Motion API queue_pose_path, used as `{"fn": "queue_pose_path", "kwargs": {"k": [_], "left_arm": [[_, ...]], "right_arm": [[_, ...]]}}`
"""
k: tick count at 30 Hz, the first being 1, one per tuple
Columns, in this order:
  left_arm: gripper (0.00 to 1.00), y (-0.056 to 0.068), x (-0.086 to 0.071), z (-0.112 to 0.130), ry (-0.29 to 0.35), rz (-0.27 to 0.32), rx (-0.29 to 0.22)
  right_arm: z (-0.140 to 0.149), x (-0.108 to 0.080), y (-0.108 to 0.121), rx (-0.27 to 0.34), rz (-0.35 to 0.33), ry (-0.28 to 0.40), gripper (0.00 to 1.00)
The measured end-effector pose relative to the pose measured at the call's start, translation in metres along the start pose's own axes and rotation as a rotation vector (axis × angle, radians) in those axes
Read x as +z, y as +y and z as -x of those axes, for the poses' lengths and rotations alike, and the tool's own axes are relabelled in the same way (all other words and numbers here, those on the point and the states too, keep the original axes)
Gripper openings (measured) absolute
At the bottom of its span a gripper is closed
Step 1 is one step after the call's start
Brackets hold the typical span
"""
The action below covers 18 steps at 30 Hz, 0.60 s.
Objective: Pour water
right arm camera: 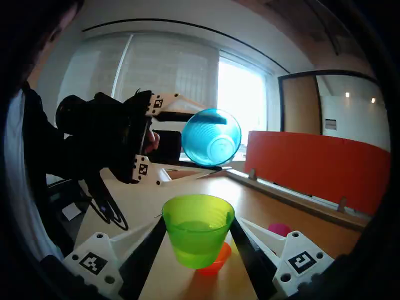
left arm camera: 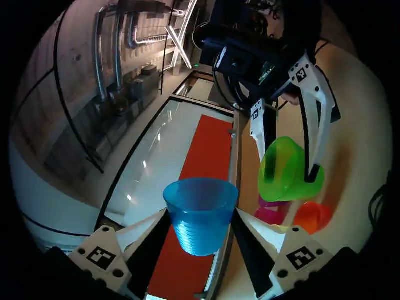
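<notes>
In the left gripper view, the left gripper (left arm camera: 201, 220) had its jaws closed on the blue cup (left arm camera: 201, 227), in front of a red divider (left arm camera: 207, 150). To the right, the right gripper (left arm camera: 287, 167) clasped the green cup (left arm camera: 292, 185) above a pink cup (left arm camera: 270, 212) and an orange cup (left arm camera: 312, 216) on the tabletop (left arm camera: 350, 150). In the right gripper view, the blue cup was turned on its side up left of centre. The green cup stood upright between the right jaws. It seemed to hold some water, though its tinted wall made that hard to judge.
</notes>
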<state>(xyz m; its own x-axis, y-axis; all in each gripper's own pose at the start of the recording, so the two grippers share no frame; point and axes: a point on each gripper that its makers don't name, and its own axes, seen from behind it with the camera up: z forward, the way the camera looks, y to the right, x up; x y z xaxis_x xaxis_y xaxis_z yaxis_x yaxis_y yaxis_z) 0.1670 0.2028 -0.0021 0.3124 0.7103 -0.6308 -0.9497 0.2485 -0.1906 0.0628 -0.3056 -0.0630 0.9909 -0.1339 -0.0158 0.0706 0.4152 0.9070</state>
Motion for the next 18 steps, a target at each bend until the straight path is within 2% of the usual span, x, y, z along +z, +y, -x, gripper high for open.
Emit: {"fn": "queue_pose_path", "kwargs": {"k": [4,14,18], "left_arm": [[0.81,0.002,0.0,0.005,-0.004,-0.003,-0.07],[0.81,0.0,-0.005,0.014,-0.004,-0.02,-0.297],[0.81,0.001,-0.008,0.017,-0.012,-0.023,-0.366]], "right_arm": [[0.0,-0.001,0.0,-0.001,0.001,0.0,0.9],[-0.004,0.0,0.0,-0.001,0.003,0.007,0.9],[-0.005,0.0,0.0,-0.005,0.004,0.009,0.9]]}}
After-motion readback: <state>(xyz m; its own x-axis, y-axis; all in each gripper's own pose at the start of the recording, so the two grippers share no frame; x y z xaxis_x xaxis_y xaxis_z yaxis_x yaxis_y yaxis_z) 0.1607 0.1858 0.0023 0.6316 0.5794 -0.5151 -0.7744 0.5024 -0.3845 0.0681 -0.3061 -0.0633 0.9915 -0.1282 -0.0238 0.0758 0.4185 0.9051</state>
